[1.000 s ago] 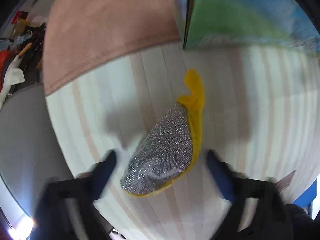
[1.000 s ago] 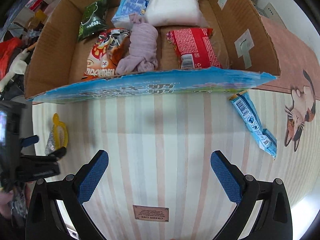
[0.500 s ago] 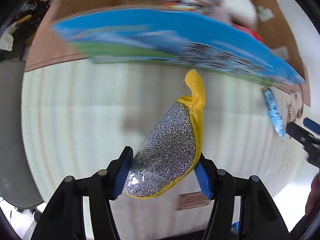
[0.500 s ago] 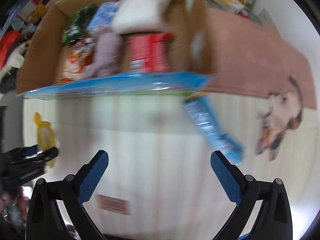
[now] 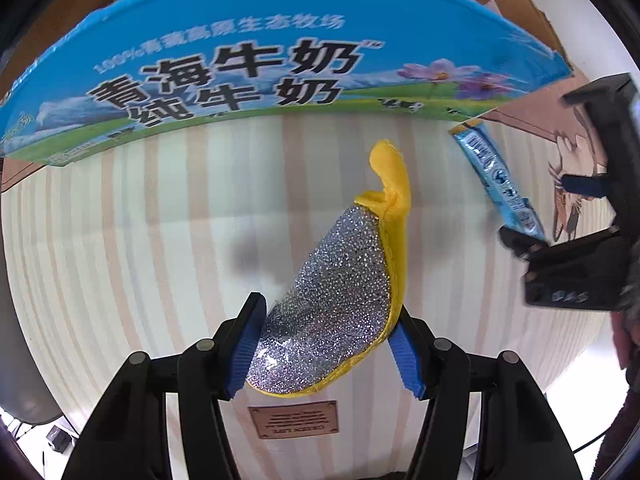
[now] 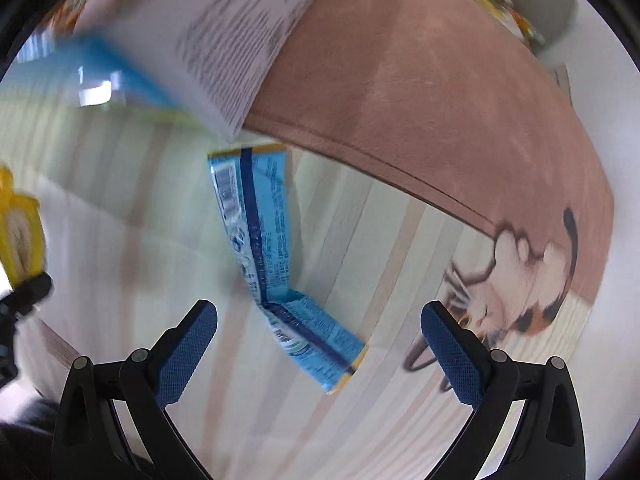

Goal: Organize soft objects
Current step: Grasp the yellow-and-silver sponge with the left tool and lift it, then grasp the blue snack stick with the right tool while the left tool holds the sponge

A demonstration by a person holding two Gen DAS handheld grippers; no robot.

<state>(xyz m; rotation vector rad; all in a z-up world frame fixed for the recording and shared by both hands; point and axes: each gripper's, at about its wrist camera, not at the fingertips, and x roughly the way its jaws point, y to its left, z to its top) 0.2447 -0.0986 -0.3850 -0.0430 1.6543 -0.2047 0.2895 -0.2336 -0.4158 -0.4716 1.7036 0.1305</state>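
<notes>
A scourer (image 5: 340, 300) is held clamped in the left tongs (image 5: 324, 344), its yellow tab pointing ahead toward the box (image 5: 280, 60) beyond. A blue packet (image 6: 276, 264) is framed between the spread right tongs (image 6: 316, 352), flat on the mat (image 6: 120, 240). A slip is risked if only the packet's thin, creased edge is caught.

Right wrist view motion-blurred: carton (image 6: 224, 40) print unreadable. Scrubber (image 6: 18, 236) cut by left edge.

A striped mat (image 5: 120, 240) carries a cardboard box (image 5: 240, 60) and blue packet (image 6: 264, 248).
</notes>
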